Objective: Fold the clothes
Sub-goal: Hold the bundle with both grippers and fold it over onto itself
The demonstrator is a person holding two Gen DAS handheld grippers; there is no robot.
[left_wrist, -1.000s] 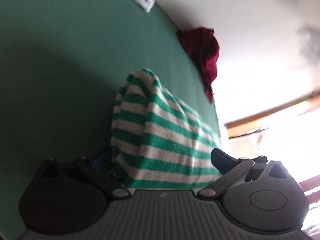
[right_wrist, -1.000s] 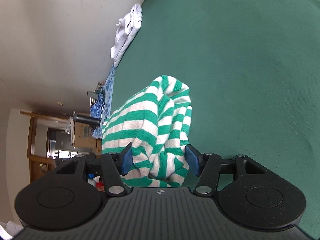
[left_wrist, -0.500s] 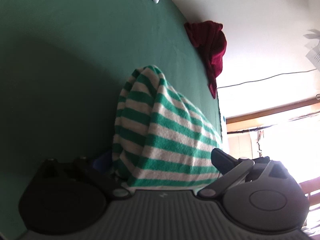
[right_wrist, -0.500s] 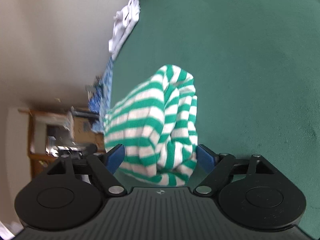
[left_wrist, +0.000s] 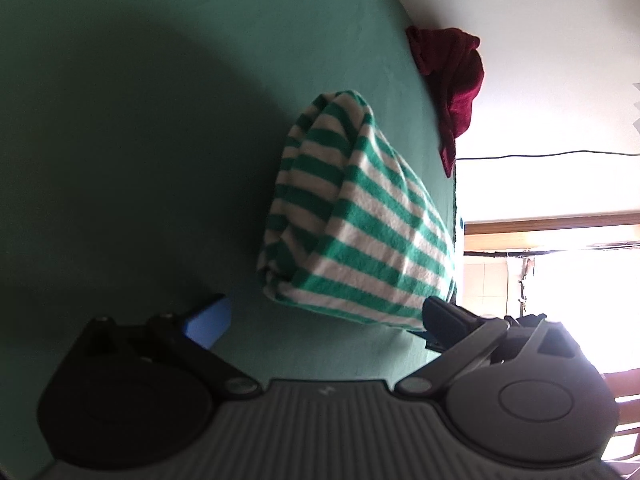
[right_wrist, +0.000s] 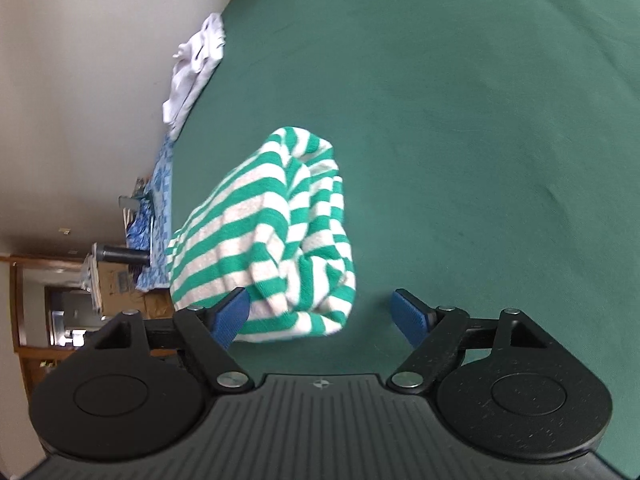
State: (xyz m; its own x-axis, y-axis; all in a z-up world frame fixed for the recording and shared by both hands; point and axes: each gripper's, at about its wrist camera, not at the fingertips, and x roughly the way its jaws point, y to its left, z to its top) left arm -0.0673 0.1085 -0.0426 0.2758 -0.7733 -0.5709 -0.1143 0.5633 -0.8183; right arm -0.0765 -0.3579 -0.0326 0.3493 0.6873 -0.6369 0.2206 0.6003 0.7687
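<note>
My right gripper [right_wrist: 320, 316] and left gripper [left_wrist: 320, 320] both gape wide and empty just short of the striped garment [right_wrist: 272, 240], bundled near the green bed's [right_wrist: 480, 120] edge (so it rests unaided), white clothes [right_wrist: 196, 64] lying beyond.

- Green cloth surface [right_wrist: 460, 120] fills most of both frames.
- Pale wall [left_wrist: 540, 40], upper right of left view.
- Bright window [left_wrist: 580, 280], right edge, overexposed.

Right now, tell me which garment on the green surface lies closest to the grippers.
The green-and-white striped garment, bundled just ahead of both open grippers. The dark red garment and white garment lie along far edges.
</note>
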